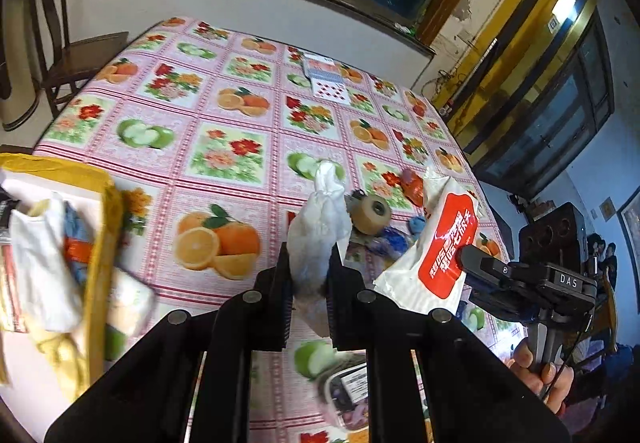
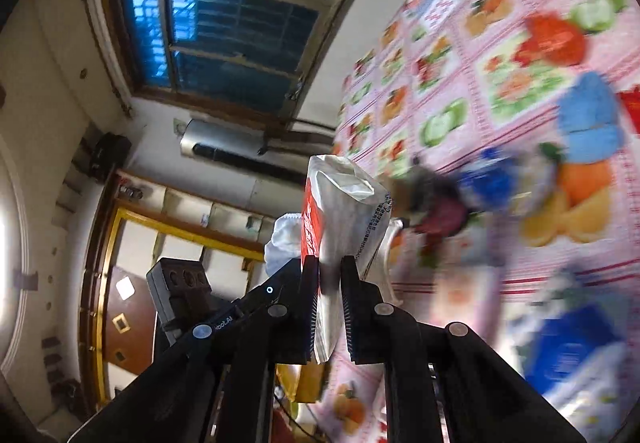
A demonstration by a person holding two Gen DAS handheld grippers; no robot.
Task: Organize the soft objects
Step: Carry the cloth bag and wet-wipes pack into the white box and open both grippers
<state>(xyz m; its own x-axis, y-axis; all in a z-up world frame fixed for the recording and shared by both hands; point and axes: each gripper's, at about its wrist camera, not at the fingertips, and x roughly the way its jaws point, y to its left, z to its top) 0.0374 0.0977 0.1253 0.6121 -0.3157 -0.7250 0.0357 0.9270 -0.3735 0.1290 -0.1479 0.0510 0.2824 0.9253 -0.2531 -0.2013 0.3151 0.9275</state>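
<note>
At the far left sits the yellow box [image 1: 102, 227], already holding cloths and packets, and we judge it the place where the soft things are gathered. Just right of it, our left tool [image 1: 308, 283] is closed on a white tissue wad [image 1: 320, 227], which stands up between the jaws above the tabletop [image 1: 224, 115]. It looks feather-light and crushable, so we judge the low, bunched end the best hold; the loose top would slip or tear. Further right, the right tool [image 1: 466, 257] pinches the wet-wipe pack [image 1: 436, 243] by one end, off the cloth. The right wrist view shows the jaws nearly together on its flattened film edge. We expect the pack to be floppy, slick and heavier than the tissue, likely to swing from that end. Beneath and between lie a tan tape roll [image 1: 370, 213], blue wrappers [image 1: 394, 239] and a red packet [image 1: 414, 185]; playing cards [image 1: 324, 79] lie well beyond. Both loads must cross each other's path leftward.
</note>
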